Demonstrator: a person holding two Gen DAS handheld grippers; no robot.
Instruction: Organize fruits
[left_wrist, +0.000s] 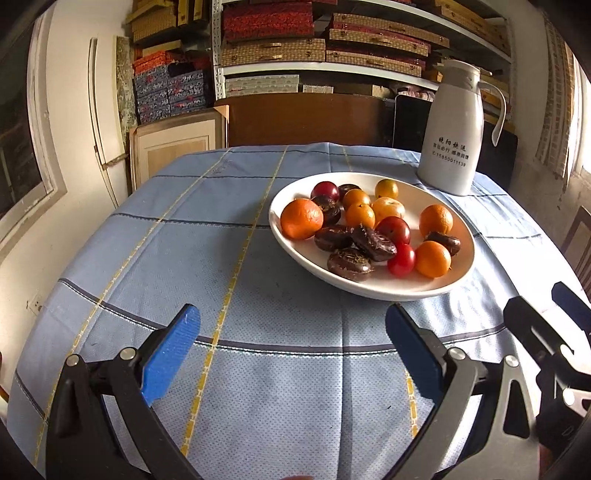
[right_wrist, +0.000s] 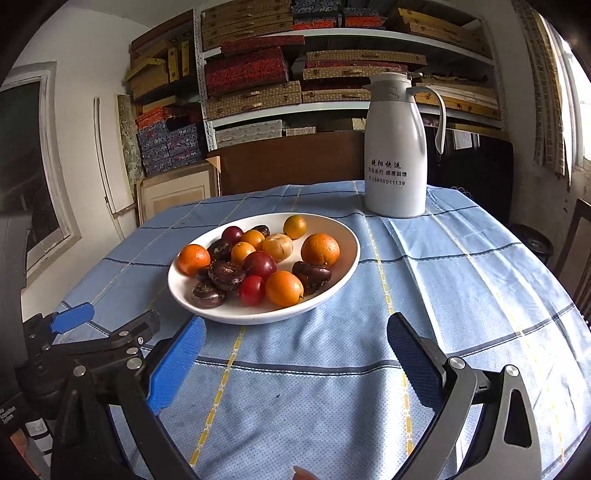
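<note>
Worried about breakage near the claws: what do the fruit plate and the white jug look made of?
Plate: probably glazed ceramic, given its smooth, glossy white rim, though melamine could look alike. Jug: matte white body with printed lettering, likely painted metal or plastic; it looks like an insulated flask, but the pictures cannot confirm that.

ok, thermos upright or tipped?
Upright. The white thermos stands on its base on the tablecloth, lid on top, behind the plate.

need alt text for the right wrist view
A white oval plate of oranges, red plums and dark brown fruits sits on a blue checked tablecloth, a white thermos jug behind it. The right gripper hangs open, empty, in front.
</note>
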